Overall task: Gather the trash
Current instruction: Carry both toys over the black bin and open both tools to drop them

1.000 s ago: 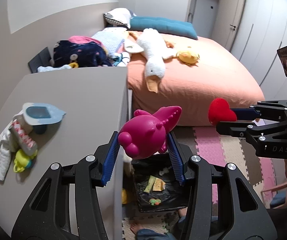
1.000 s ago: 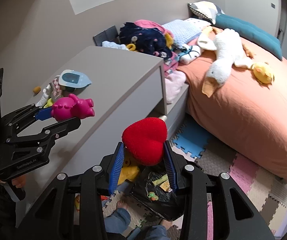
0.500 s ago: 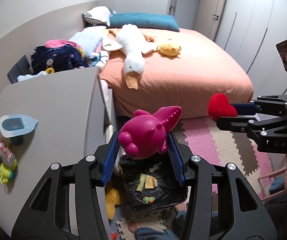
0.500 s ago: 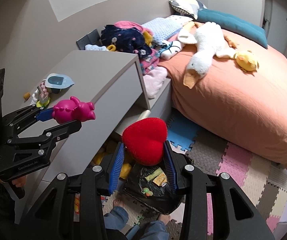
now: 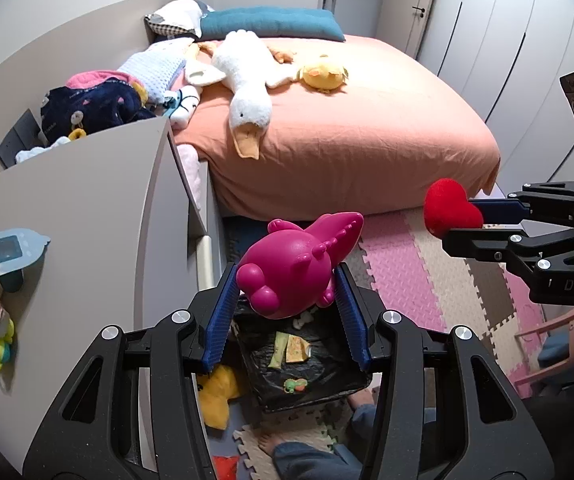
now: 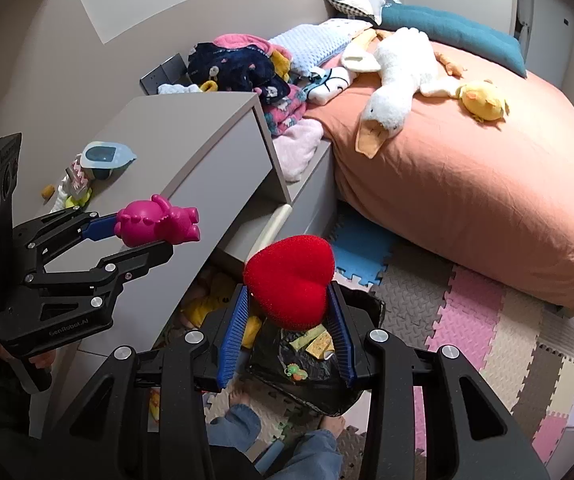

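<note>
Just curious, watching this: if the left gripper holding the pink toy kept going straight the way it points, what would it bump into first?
Probably the orange bed. The left gripper, its jaws shut on the pink toy, aims slightly downward over the foam floor mat toward the bed's near side. Fisheye depth is unclear, so it might meet the mat first.

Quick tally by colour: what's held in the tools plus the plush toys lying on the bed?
Pink: 1, toy in the left tool
Red: 1, heart in the right tool
White: 1, goose on the bed
Yellow: 1, chick on the bed
Total: 4
</note>
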A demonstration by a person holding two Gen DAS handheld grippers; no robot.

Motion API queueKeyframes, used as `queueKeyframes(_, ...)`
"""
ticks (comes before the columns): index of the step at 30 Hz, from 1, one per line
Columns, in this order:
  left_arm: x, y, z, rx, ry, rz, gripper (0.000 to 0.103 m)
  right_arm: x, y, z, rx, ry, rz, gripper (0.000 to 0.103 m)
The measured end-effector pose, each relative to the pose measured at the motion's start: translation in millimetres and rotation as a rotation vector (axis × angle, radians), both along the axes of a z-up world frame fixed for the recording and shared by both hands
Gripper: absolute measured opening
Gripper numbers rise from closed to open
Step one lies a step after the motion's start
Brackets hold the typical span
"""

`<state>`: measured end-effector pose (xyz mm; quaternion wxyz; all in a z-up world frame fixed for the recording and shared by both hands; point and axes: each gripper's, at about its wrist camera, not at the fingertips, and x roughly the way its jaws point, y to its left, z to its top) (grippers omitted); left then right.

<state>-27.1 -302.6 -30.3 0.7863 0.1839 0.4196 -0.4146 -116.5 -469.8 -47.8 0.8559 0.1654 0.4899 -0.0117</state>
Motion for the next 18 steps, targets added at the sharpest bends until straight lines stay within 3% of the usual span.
queueKeyframes(7, 2.3, -1.1, -9.3, 0.030, 0.037, -0.008, 0.049, 1.4, 2.6, -4.3, 0.008, 0.021, 0.021, 0.042)
queueKeyframes(8, 3.7, -1.1, -11.2, 0.039, 0.050, -0.010, 0.054, 1.6, 2.8, -4.4, 0.010, 0.024, 0.025, 0.047)
queueKeyframes(10, 6.3, -0.7, -10.8, 0.040, 0.040, 0.013, 0.092, 1.2, 1.9, -3.8, 0.011, 0.023, 0.021, 0.063)
queueKeyframes(18, 15.4, 7.4, -6.0, 0.040, 0.012, 0.062, 0.093, 1.0, 5.9, -1.9, -0.013, 0.021, 0.048, 0.070)
